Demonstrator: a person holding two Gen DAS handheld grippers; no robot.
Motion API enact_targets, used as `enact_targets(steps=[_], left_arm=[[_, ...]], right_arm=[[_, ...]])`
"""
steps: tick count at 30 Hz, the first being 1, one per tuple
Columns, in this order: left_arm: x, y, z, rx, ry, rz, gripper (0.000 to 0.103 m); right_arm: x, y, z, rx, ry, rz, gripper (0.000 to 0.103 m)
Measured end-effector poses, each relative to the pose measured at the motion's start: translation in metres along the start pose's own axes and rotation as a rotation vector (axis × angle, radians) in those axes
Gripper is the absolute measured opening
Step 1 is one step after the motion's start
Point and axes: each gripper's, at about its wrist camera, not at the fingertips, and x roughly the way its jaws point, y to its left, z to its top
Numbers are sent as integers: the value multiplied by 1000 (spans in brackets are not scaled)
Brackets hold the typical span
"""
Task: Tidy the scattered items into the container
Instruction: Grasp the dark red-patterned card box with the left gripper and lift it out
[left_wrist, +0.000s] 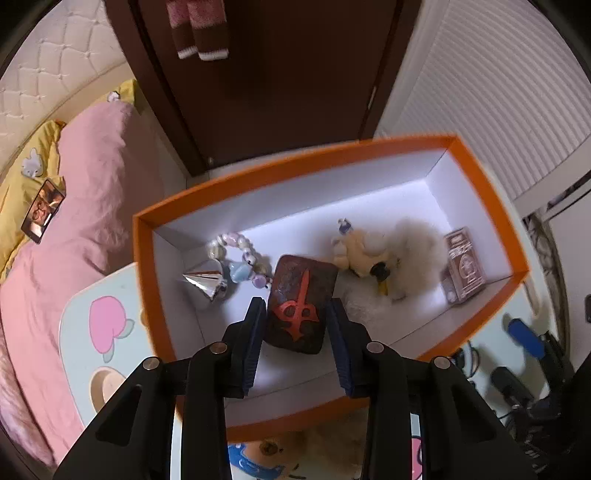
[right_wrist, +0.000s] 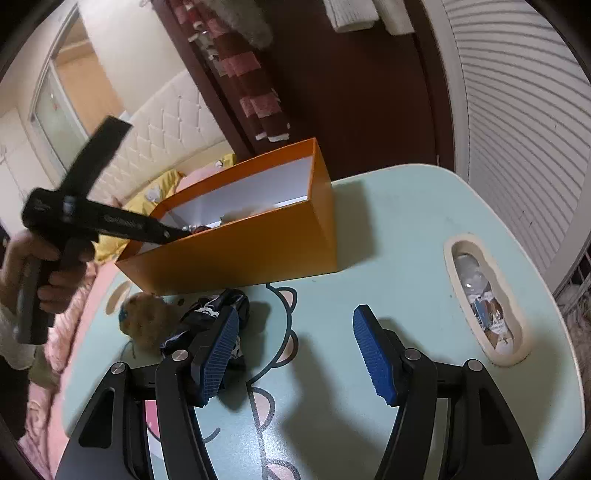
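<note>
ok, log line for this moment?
left gripper: over orange box, brown case between its jaws, grip unclear | right gripper: open, empty, over table | pending: brown plush, dark bundle

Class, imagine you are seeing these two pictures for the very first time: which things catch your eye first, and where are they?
The bright orange box with white walls dominates, standing on the pale table. Over it, the left gripper has a dark brown case with a red emblem between its blue pads, near a bead bracelet and a fluffy cream toy. The right gripper hovers open above the table.
</note>
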Motion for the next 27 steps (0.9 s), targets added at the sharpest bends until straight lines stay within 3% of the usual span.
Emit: enact_targets(steps=[7,11,14,17,21,27], left_arm=[[4,4,9,-15,30,-32,36],[15,3,12,-30,84,-59,42],[28,-6,12,0,108,-11,42],[31,-15,11,30,68,31,41],[26,-12,8,-1,33,19,40],[-37,-7,-6,-41,-183,-23,40]], right_arm=[[-2,-5,1,38,11,36,64],[-3,-9,0,62,18,52,64],[-3,-14,1,89,24,64,64],[-4,-17,1,110,24,72,64],[-4,-20,2,125,29,74,64],[-3,-19,3,120,32,77,64]])
